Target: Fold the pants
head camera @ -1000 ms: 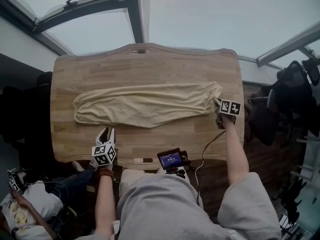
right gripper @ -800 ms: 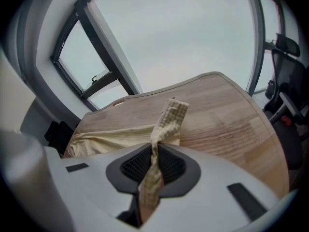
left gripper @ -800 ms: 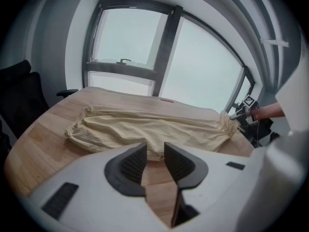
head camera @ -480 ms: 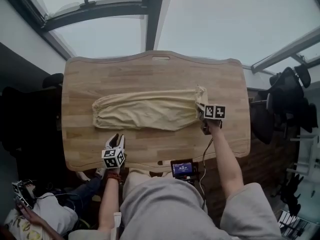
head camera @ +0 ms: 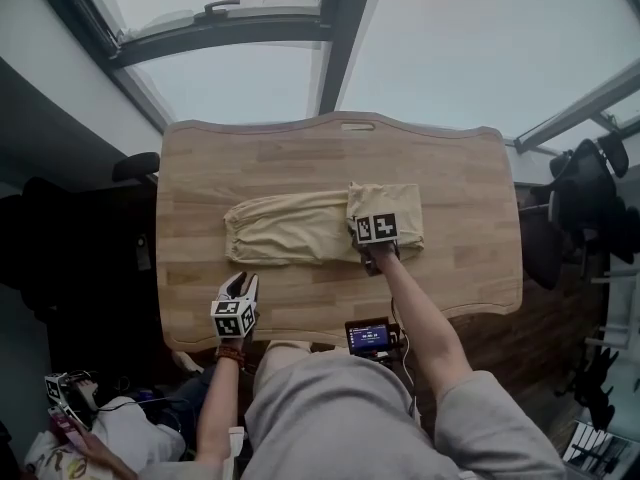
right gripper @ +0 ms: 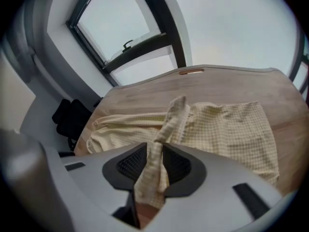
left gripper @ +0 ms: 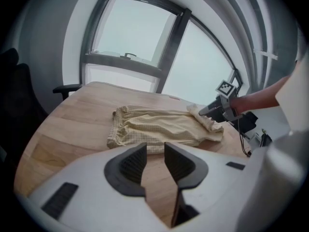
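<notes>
Light wooden table with wavy edges [head camera: 455, 158], seen from above, bearing a pair of pale yellow checked cloth pants [head camera: 290, 230] at its middle. The long axis of the pants runs left to right across the head view, parallel to the near table edge. Their gathered end [head camera: 236, 234] points to the person's left. The opposite end is doubled back over the body of the garment as a squarish flap [head camera: 398, 206], so the bundle is already partly shortened. The right gripper [right gripper: 153, 151] stands over the flap's left edge and points steeply down. Its jaws have just been opening, and a bunched strip of the pants' edge [right gripper: 166, 124] rises from between them, filling the narrow gap and lying against both pads. The left gripper [left gripper: 153, 149] hovers over the near left part of the table, apart from the cloth. Its jaws stand partly open on nothing, with bare wood showing through the gap. From the left fingers the gathered end lies ahead and slightly right. The right hand is thus the nearer one. The step in hand appears to be laying the carried end down along the long axis. The gathered end remains for the left gripper to reach.
</notes>
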